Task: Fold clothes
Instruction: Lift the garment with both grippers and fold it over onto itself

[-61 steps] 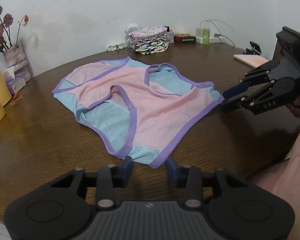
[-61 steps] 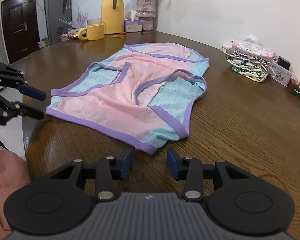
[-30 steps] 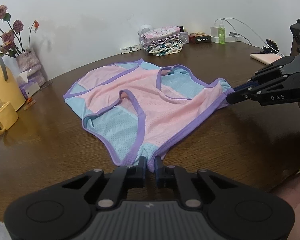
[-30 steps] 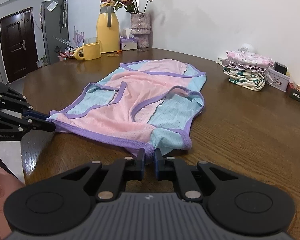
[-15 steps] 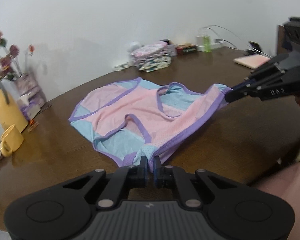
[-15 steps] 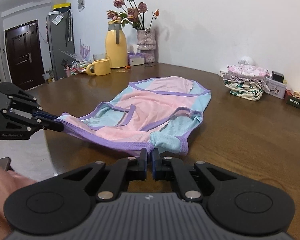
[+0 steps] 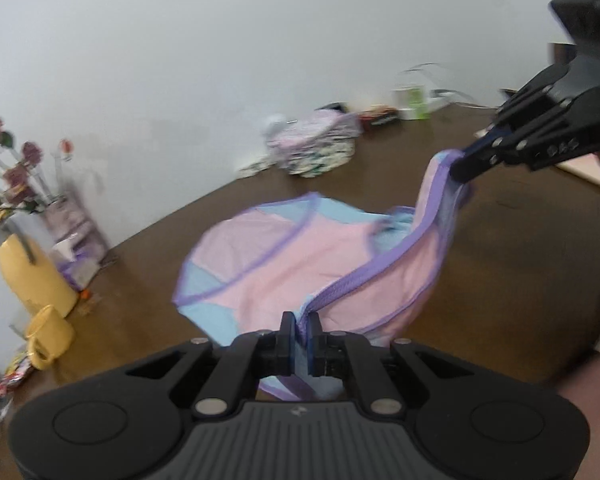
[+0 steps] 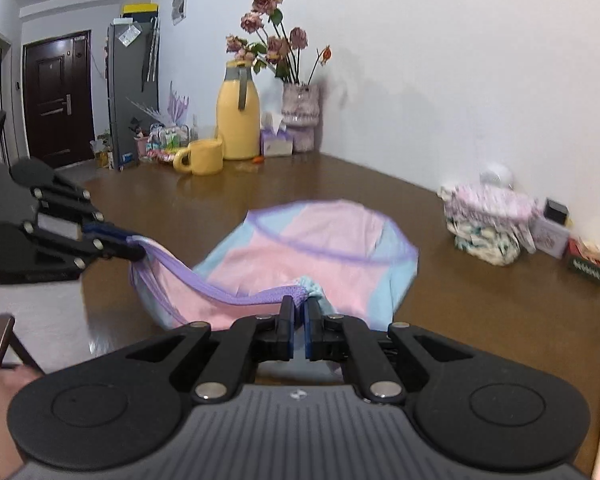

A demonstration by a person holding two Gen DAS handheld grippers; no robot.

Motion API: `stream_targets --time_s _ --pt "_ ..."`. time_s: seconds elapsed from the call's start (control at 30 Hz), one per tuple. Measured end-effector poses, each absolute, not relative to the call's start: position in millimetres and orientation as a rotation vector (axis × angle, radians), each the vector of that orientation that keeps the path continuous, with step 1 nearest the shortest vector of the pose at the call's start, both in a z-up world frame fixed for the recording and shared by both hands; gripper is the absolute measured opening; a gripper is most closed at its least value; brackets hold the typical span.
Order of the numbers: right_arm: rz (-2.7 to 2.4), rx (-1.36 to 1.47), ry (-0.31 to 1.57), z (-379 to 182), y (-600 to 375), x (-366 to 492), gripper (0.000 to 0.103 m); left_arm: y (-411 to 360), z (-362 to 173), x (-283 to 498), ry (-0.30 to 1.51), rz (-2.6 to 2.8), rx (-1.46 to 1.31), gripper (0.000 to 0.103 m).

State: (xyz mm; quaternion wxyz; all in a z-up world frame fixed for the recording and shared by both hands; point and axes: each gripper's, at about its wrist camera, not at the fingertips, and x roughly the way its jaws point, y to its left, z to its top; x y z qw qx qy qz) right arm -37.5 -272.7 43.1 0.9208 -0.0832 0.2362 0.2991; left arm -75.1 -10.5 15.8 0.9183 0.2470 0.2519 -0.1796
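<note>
Two claws pinch the near purple hem: left gripper [image 7: 299, 326] and right gripper [image 8: 299, 312], each clamped on a corner of the pink-and-blue garment [image 8: 320, 240], lifting it, likely to fold over the part lying on the table [image 8: 480, 292].

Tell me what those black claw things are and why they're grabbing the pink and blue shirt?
They are grabbers that a person holds, one in each hand. Each has a small camera looking along its two fingers, so each picture is one grabber's view. The left gripper and the right gripper are both pinched shut on the purple hem of the pink and blue top, lifting that edge off the brown table to fold it. Also there: a yellow jug, a yellow mug, flowers, and a stack of folded clothes.
</note>
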Motion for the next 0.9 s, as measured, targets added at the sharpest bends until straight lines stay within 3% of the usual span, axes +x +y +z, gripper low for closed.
stream_targets --time_s 0.43,0.67,0.9 --pt "0.545 -0.112 0.578 62.9 -223.2 198.7 0.004 10.0 57.4 147.2 0.509 -0.211 0.374 0.004" --pt "0.504 -0.075 0.744 -8.4 -202.5 312.4 0.004 10.5 -1.8 269.2 0.698 -0.202 0.319 0.004" --pt "0.521 -0.046 0.794 -50.4 -194.8 342.7 0.004 22.4 -44.1 301.3 0.775 -0.196 0.260 0.005"
